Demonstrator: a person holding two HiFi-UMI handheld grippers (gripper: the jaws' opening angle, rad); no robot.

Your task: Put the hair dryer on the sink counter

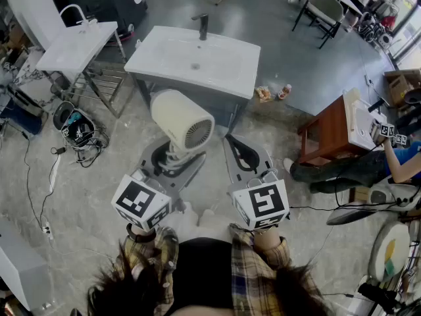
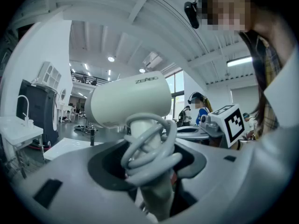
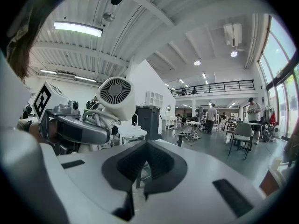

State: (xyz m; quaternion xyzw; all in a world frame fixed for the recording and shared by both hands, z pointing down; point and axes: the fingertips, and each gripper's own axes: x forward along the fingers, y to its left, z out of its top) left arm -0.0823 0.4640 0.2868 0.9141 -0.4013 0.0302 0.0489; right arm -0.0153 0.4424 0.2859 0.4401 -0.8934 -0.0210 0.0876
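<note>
Right now the hair dryer [image 1: 181,119] is off the sink counter [image 1: 223,71], held in the air just short of the counter's near edge, grilled end toward the person. The left gripper [image 1: 170,160] has its jaws spread wide and pressed on the dryer's handle, where the grey cord [image 2: 148,146] is wound in loops. The right gripper [image 1: 243,151], also on the counter's near side, has its jaws together with nothing between them. The counter is white, with a sunken basin and a dark faucet [image 1: 202,25] at its far edge. Left of it stands a second white basin [image 1: 77,41] on a metal frame; right of it, a brown wooden table [image 1: 325,133]. Around it spreads a grey mottled floor [image 1: 99,183]
</note>
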